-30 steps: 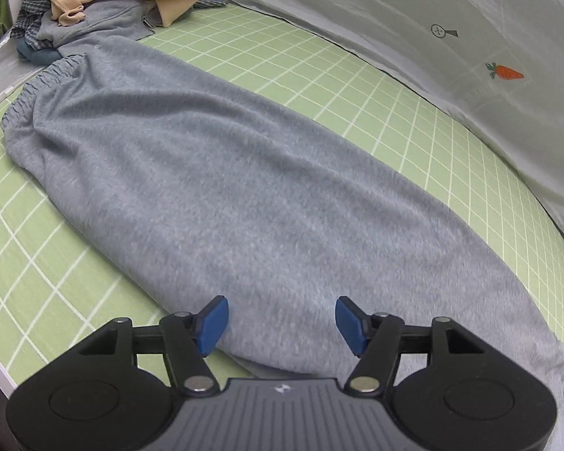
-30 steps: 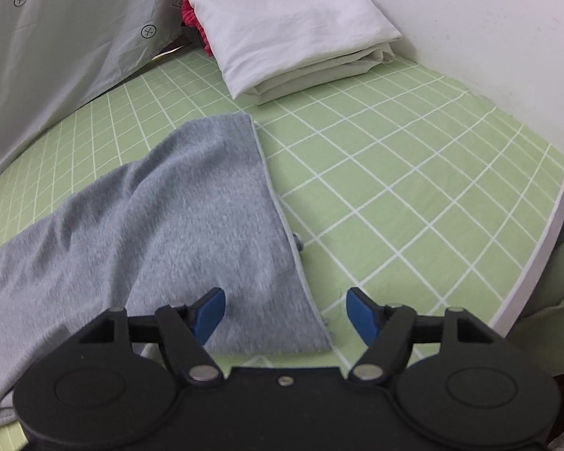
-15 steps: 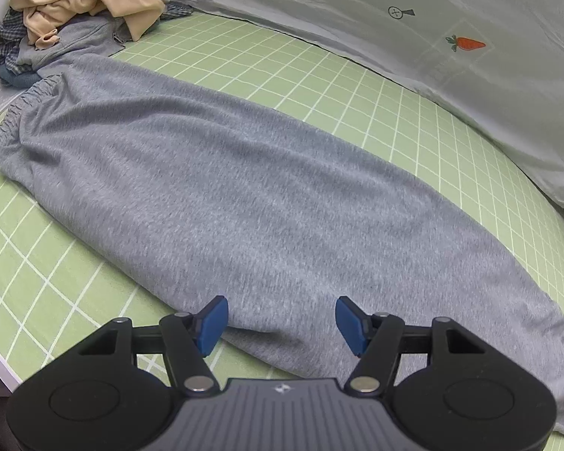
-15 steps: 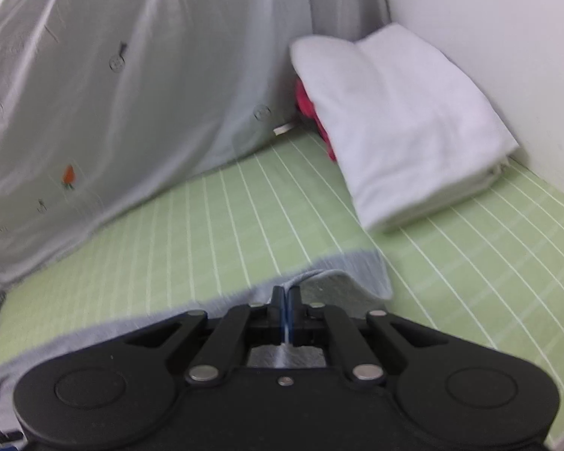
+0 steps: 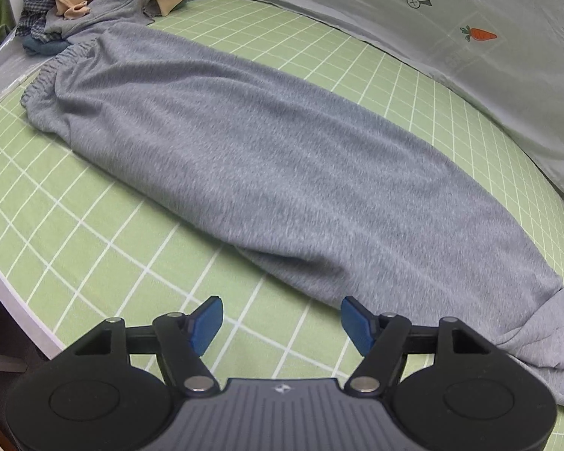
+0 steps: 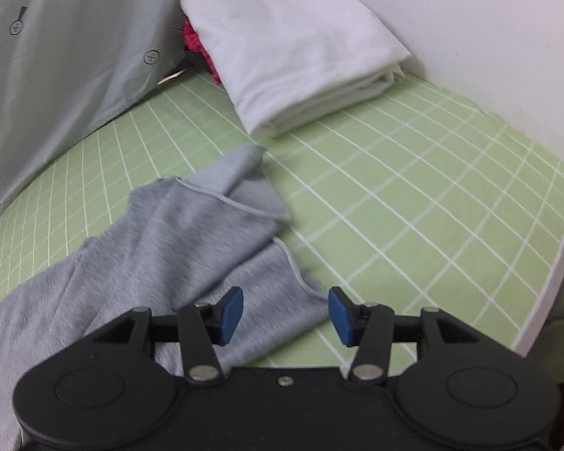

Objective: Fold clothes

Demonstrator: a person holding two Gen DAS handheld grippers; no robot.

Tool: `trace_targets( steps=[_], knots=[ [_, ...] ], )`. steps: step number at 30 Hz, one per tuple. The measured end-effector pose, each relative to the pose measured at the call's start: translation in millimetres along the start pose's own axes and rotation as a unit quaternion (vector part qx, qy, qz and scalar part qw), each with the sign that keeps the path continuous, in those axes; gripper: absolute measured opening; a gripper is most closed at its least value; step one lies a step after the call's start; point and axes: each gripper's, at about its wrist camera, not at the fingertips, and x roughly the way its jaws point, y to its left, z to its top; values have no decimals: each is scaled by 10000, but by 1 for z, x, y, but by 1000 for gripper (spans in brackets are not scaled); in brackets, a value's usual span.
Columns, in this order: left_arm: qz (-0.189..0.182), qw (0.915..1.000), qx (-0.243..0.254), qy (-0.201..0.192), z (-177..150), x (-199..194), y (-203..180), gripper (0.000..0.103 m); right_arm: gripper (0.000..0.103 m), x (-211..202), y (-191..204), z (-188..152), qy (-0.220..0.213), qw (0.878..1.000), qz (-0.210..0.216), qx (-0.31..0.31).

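Right wrist view: with your right gripper and left gripper open and empty, the rumpled trouser hem at frame centre may fold crooked.

Heathered grey sweatpants look soft, matt, fleecy knit. The green grid-printed bed sheet is smooth matt cloth. Folded white bedding looks crisp and smooth. Each hand-held gripper shows matt black plastic, blue pads, shiny metal pivots.
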Motion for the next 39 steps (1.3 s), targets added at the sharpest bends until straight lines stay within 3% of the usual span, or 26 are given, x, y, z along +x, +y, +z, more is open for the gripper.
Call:
trace_targets(
  steps=[4, 7, 8, 9, 10, 12, 16, 19, 22, 23, 26, 29, 35, 39],
  knots=[
    [-16, 10000, -2, 27, -2, -1, 2, 70, 54, 6, -9, -8, 171, 9995, 53, 267],
    [-59, 10000, 59, 33, -2, -1, -1, 70, 49, 9, -3, -7, 181, 9997, 181, 29],
    [-75, 9999, 90, 42, -3, -1, -3, 70, 37, 10, -1, -7, 184, 9996, 224, -51],
    [-96, 9999, 126, 54, -3, 0, -5, 70, 15, 10, 0, -7, 187, 9994, 266, -130],
    [-120, 9998, 155, 65, -3, 0, -7, 70, 0, 11, 2, -7, 190, 9991, 309, -210],
    [-146, 9996, 228, 59, -4, 0, -11, 70, 0, 8, 5, -6, 113, 9986, 378, -362],
    [-153, 9992, 374, 13, -4, -3, -15, 70, 0, -35, -1, -2, -658, 9953, 305, -639],
    [-125, 9992, 377, 40, -4, -3, -9, 70, 0, -19, -4, -13, -515, 9913, -229, -1191],
    [-86, 9994, 335, 38, -2, -4, 0, 70, 1, -9, -11, -20, -344, 9898, -557, -1262],
    [-69, 9995, 311, 30, -1, -5, 3, 70, 6, -14, -11, -21, -392, 9910, -532, -1161],
    [-36, 9997, 254, 41, 1, -5, 12, 70, 42, -25, -2, -27, -512, 9926, -339, -1051],
    [-27, 9995, 287, 112, 2, -4, 20, 70, 45, -24, 29, -40, -394, 9911, -16, -1270],
    [-11, 9988, 479, 49, 15, -8, 39, 76, 72, -15, 109, -76, -103, 9809, 477, -1882],
    [-36, 9986, 535, 36, 30, -8, 60, 76, 74, -9, 157, -96, 68, 9733, 567, -2225]
  ],
)
